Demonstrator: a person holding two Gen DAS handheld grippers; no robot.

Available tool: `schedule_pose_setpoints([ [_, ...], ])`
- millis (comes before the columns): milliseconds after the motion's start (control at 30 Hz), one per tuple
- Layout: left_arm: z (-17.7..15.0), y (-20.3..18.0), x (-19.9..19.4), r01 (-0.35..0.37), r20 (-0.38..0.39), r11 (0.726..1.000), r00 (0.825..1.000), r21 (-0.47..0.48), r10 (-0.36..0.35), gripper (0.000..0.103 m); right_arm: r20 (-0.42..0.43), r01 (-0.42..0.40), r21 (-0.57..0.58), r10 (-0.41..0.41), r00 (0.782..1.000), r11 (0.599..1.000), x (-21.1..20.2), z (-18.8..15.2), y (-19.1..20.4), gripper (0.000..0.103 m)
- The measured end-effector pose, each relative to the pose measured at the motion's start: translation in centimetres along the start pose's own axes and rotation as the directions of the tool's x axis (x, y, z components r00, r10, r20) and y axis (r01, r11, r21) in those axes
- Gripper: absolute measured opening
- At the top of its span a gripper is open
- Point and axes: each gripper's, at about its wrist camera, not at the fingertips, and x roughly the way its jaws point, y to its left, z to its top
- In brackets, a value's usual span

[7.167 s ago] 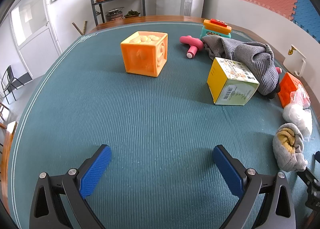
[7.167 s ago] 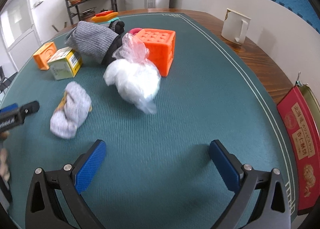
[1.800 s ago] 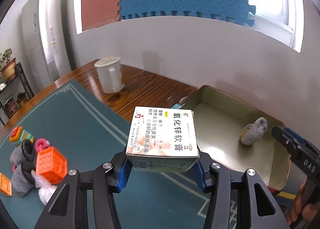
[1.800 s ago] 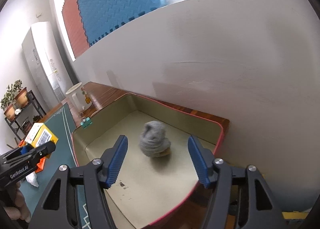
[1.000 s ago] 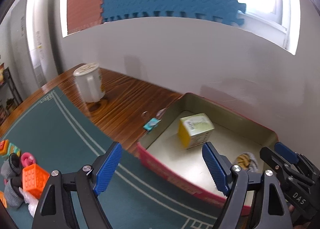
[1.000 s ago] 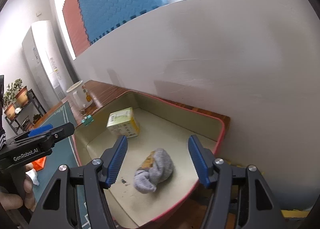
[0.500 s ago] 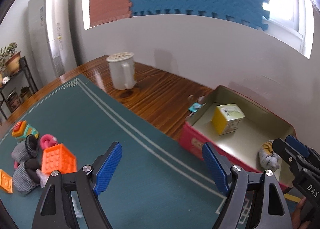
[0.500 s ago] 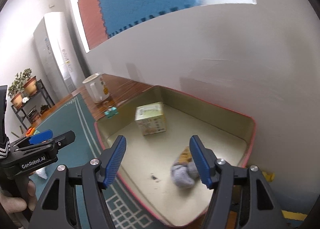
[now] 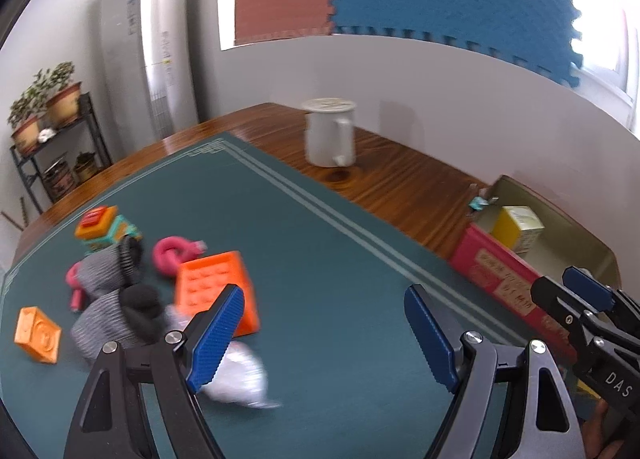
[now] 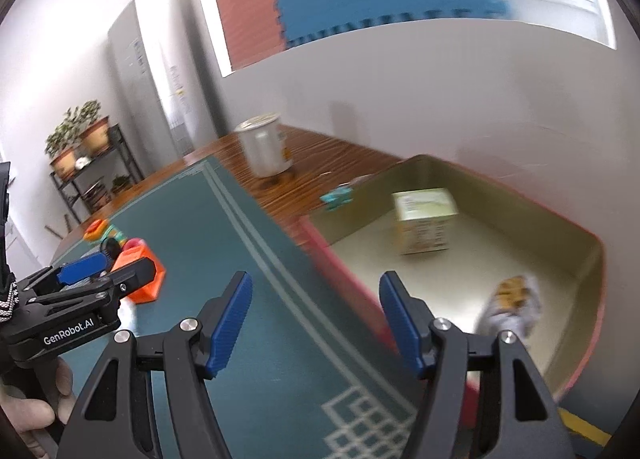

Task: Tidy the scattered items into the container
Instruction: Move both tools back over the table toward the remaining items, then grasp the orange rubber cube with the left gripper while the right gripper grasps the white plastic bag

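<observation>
**Two items binned, back for the rest**

On the left, our left hand-held gripper (image 9: pixel 320 333), which carried the yellow box (image 10: pixel 425 221) a moment ago, hangs open and empty facing the orange block (image 9: pixel 216 293) and blurred white bag (image 9: pixel 240 377). Rightward, the right hand-held gripper (image 10: pixel 314 325) is open too. The rolled sock (image 10: pixel 510 305), blurred, shares the tin (image 10: pixel 520 199) with the box.

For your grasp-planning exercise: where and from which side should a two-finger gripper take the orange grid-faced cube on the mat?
Probably from above, fingers closing across two opposite flat side walls of the orange grid-faced cube. It sits tilted against the white plastic bag with grey socks crowding its left, so its right side and top are freest. The left gripper is open and nearest.
</observation>
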Motion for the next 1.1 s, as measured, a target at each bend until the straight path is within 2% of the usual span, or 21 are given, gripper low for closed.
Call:
schedule_pose_setpoints([
  [267, -1.7, 7.6, -1.5, -0.094, -0.005, 0.991, 0.996, -0.092, 0.094, 0.084, -0.046, -0.080, -0.087, 0.077, 0.996, 0.993, 1.9, -0.8, 6.5, 0.077],
  [433, -3.1, 13.0, -2.2, -0.184, -0.027, 0.969, 0.983, -0.168, 0.182, 0.084, -0.092, -0.129, -0.136, 0.117, 0.989, 0.982, 3.4, -1.6, 10.2, 0.078],
  [567, -4.6, 18.1, -3.1, -0.270, -0.051, 0.938, 0.963, -0.218, 0.265, 0.084, -0.130, -0.159, -0.157, 0.139, 0.982, 0.975, 4.5, -2.3, 12.2, 0.078],
  [733, -7.1, 24.2, -4.4, -0.378, -0.051, 0.892, 0.924, -0.247, 0.378, 0.084, -0.159, -0.169, -0.169, 0.142, 0.977, 0.971, 5.7, -2.8, 13.3, 0.078],
  [867, -8.5, 28.4, -4.3, -0.434, -0.089, 0.847, 0.899, -0.308, 0.429, 0.084, -0.181, -0.169, -0.164, 0.139, 0.974, 0.972, 6.6, -3.1, 13.5, 0.078],
  [967, -8.8, 30.3, -3.6, -0.431, -0.105, 0.835, 0.901, -0.343, 0.422, 0.084, -0.192, -0.170, -0.167, 0.137, 0.972, 0.971, 7.0, -3.3, 13.8, 0.078],
  [1100, -8.7, 30.7, -2.3, -0.408, -0.106, 0.851, 0.912, -0.330, 0.396, 0.084, -0.198, -0.165, -0.171, 0.130, 0.971, 0.971, 7.3, -3.5, 13.9, 0.078],
])
